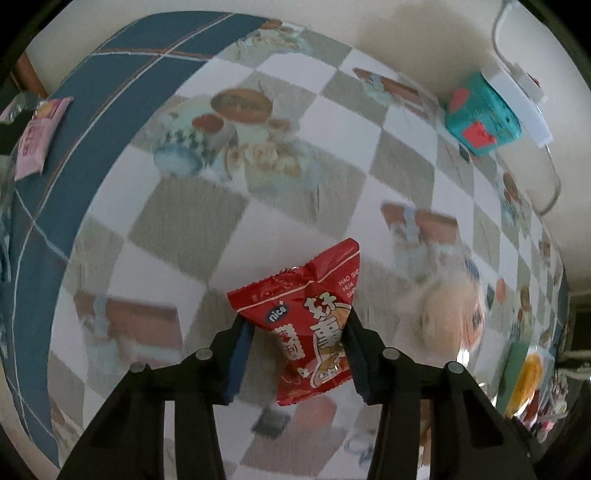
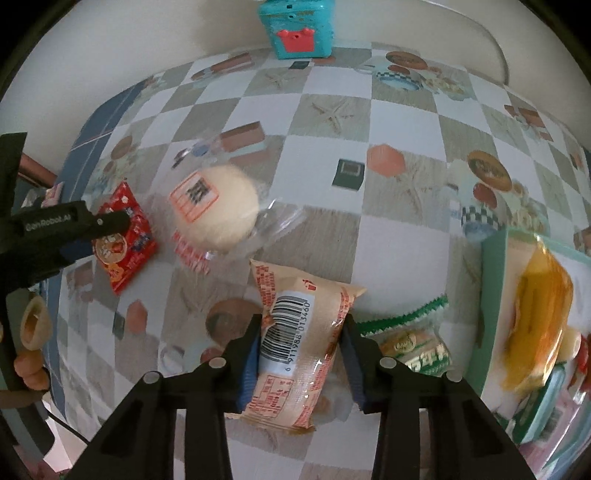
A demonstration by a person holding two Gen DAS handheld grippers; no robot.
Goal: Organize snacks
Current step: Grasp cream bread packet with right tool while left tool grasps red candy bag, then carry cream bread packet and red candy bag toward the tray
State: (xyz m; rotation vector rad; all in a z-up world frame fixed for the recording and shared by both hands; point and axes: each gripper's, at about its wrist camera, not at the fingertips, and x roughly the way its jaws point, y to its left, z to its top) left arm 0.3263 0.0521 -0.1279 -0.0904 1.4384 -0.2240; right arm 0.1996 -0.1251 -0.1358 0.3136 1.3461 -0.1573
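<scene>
My left gripper (image 1: pixel 299 325) is shut on a red snack packet (image 1: pixel 314 325) and holds it above the checkered tablecloth; in the right wrist view the same gripper (image 2: pixel 107 229) and red packet (image 2: pixel 125 240) show at the left. My right gripper (image 2: pixel 301 332) is shut on a beige wrapped snack with a barcode (image 2: pixel 295 347). A round white bun in clear wrap (image 2: pixel 218 206) lies between the two. A green and white packet (image 2: pixel 417 343) lies right of my right gripper. A green box (image 2: pixel 495 288) at the right holds a yellow-orange packet (image 2: pixel 539 314).
A teal toy box (image 2: pixel 297 29) stands at the far table edge by the wall, also in the left wrist view (image 1: pixel 480 114). A pink packet (image 1: pixel 37 140) lies on the blue cloth border at the left. A white cable (image 1: pixel 546 192) runs along the wall.
</scene>
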